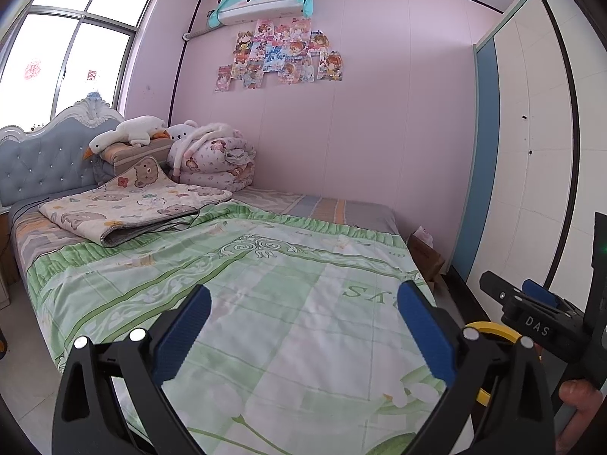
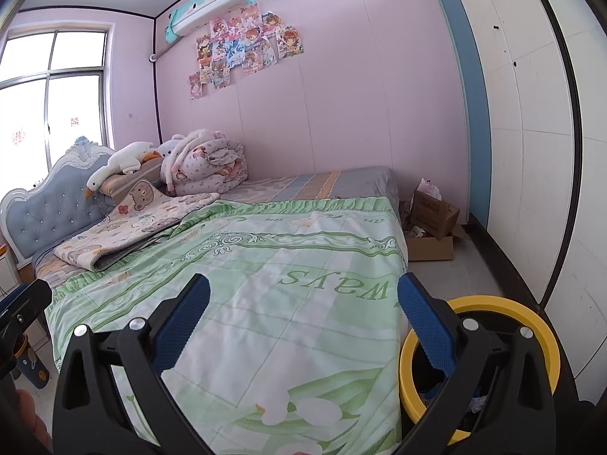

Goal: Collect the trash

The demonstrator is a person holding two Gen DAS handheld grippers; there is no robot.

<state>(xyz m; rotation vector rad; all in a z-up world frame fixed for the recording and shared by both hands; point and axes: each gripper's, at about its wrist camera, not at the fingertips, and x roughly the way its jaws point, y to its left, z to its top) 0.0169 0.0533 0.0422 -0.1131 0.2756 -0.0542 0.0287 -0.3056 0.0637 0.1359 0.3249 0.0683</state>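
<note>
Bed (image 1: pixel 288 265) broad before me | yellow-rimmed bin (image 2: pixel 531 311) at its right edge | both my grippers, left (image 1: pixel 303 330) and right (image 2: pixel 303 326), level, fingers spread, empty.

A pink wall (image 1: pixel 379 121) fills the middle of both views, with a covered air conditioner (image 1: pixel 261 3) at the top and a cluster of cartoon posters (image 1: pixel 280 57) under it. At upper left a bright window (image 1: pixel 72 45) lets in daylight behind a tufted blue headboard (image 1: pixel 45 167). The bed (image 1: pixel 265 265) lies across the centre under a green floral quilt (image 2: pixel 288 303). A white and blue wardrobe (image 1: pixel 531 132) runs down the right edge. Pale floor (image 2: pixel 466 276) shows at the bed's right end.
</note>
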